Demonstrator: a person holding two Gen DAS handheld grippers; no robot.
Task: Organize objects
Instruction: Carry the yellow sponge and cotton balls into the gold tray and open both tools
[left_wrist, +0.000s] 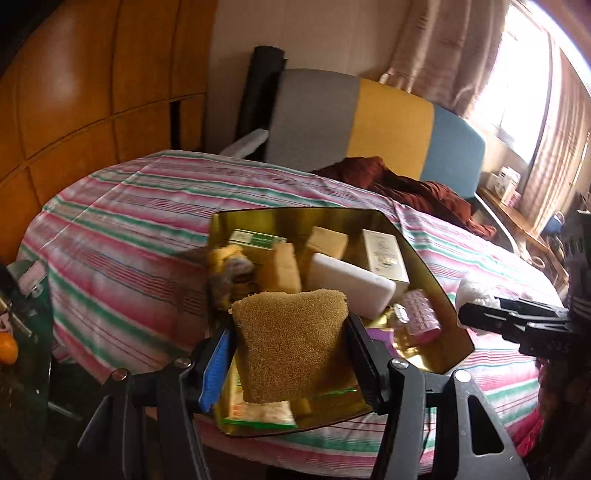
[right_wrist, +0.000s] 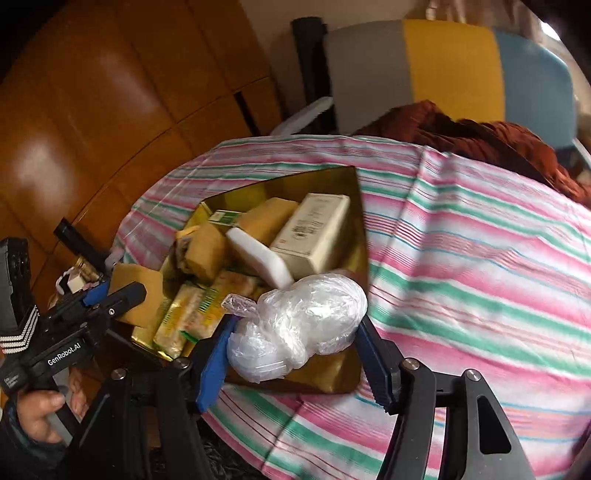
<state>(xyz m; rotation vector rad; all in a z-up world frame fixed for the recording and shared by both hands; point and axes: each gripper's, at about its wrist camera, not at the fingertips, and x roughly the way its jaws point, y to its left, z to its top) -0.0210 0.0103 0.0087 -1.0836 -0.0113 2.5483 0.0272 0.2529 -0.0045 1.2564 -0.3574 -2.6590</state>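
Note:
My left gripper (left_wrist: 290, 354) is shut on a tan sponge (left_wrist: 291, 339) and holds it above the near end of a gold tray (left_wrist: 432, 273). The tray holds boxes, a white foam block (left_wrist: 351, 282), snack packets and a pink item. My right gripper (right_wrist: 295, 343) is shut on a clear plastic bag bundle (right_wrist: 306, 321) over the near edge of the gold tray (right_wrist: 360, 236). The right gripper also shows at the right of the left wrist view (left_wrist: 480, 317). The left gripper with the sponge (right_wrist: 138, 291) shows at the left of the right wrist view.
The tray lies on a table with a pink, green and white striped cloth (left_wrist: 122, 221). A chair with a grey, yellow and blue back (left_wrist: 373, 122) and a dark red cloth (left_wrist: 424, 188) stand behind. Wooden cabinets (left_wrist: 74, 92) are at left, a window at right.

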